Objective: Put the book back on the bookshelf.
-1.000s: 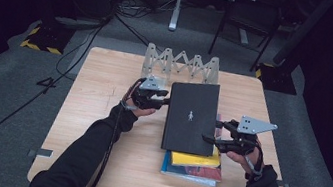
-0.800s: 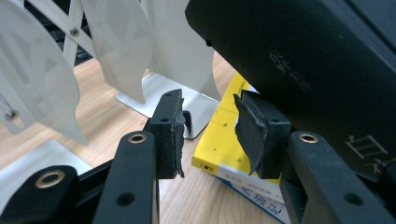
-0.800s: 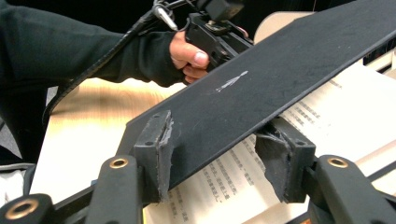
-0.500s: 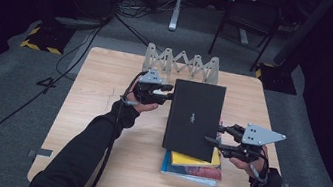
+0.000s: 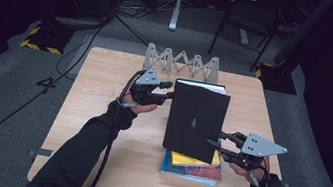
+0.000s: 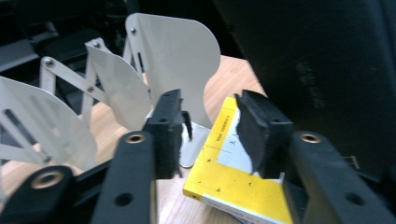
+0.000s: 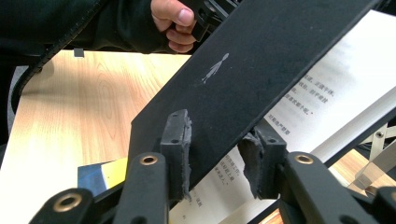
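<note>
A black book with a small pale figure on its cover is held tilted above a stack topped by a yellow book. My right gripper grips its near right corner. In the right gripper view the black cover runs slantwise between the pads of that gripper, lifted off the printed pages. My left gripper is at the book's left edge, jaws apart. In the left gripper view that gripper has nothing between its pads; the black book lies to the right and the yellow book beyond.
A white accordion book rack stands at the back edge of the wooden table, its dividers close behind the left gripper. A blue book lies under the yellow one. Chairs and cables sit on the dark floor beyond.
The right gripper has shifted nearer to me and slightly rightward with the book's corner. The left gripper moved a little toward the rack. The black book stays raised over the stack.
</note>
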Demonstrator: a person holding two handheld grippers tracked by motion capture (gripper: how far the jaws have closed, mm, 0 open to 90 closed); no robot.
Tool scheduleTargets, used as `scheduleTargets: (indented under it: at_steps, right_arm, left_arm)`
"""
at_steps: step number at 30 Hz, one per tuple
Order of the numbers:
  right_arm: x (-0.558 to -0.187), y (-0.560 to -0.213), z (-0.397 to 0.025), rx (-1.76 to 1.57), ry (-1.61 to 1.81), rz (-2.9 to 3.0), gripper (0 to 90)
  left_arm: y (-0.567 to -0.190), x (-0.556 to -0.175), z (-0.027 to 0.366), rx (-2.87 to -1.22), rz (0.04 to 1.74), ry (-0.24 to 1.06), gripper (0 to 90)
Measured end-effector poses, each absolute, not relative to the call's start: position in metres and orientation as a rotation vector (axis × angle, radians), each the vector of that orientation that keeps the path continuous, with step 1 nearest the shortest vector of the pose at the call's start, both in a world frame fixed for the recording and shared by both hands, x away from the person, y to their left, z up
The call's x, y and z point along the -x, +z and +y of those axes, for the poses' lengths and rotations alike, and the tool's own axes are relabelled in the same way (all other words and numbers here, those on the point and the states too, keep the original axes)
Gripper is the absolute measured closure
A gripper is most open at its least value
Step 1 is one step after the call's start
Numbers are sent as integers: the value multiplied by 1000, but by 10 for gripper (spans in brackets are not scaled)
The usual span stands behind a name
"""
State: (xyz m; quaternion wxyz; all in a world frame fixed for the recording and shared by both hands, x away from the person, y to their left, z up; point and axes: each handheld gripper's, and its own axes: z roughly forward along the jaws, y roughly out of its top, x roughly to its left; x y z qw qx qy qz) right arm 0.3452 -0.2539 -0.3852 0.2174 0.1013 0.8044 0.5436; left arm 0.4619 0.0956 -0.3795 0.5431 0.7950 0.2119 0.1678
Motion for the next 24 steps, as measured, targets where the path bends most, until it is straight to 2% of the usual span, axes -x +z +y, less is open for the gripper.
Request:
scheduleTargets:
  at_steps: [3,7,15,18,24]
  right_arm:
    - [-341,-387,-256,-281,1527,2225,672]
    - [-336,-388,-257,-269,1528,2221,688]
    - [-330,-391,-259,-249,1546,2219,712]
    - [-329,-392,-259,-244,1541,2222,718]
    - [-326,-393,-259,-244,1538,2218,721]
  left_arm:
    - [-376,-457,97,-1886,504,421,526]
    - [-374,-451,98,-1879,502,435,510]
    - [-375,-437,104,-1884,535,453,371]
    - [-379,-431,107,-1910,530,440,307]
    - [-391,-417,108,-2004,515,424,260]
